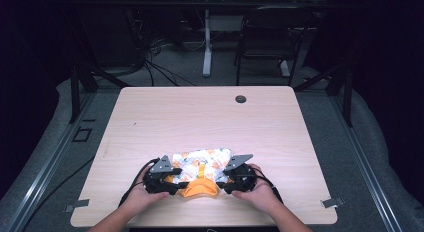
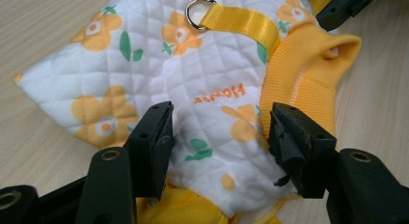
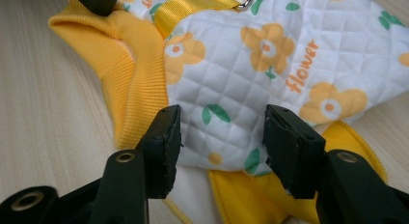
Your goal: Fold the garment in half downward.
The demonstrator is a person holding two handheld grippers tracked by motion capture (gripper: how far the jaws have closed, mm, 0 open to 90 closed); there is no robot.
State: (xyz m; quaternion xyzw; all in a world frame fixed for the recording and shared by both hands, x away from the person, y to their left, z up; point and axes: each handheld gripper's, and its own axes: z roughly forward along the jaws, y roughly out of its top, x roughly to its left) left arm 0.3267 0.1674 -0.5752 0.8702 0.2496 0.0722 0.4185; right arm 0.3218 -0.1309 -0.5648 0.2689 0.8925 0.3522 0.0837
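1. High view: a small quilted pet vest (image 1: pixel 202 162) lies near the front edge of the desk (image 1: pixel 210 117), white with orange flowers and an orange ribbed collar. The left tool (image 1: pixel 172 184) and right tool (image 1: pixel 225 184) sit at either side of it.
2. Left gripper view: jaws spread wide over the white quilting, "flower" lettering (image 2: pixel 219 95) between them; a yellow strap (image 2: pixel 241 21) ends in a metal ring (image 2: pixel 197 12).
3. Right gripper view: jaws wide apart too, hovering over the vest's hem beside the ribbed collar (image 3: pixel 130 74).
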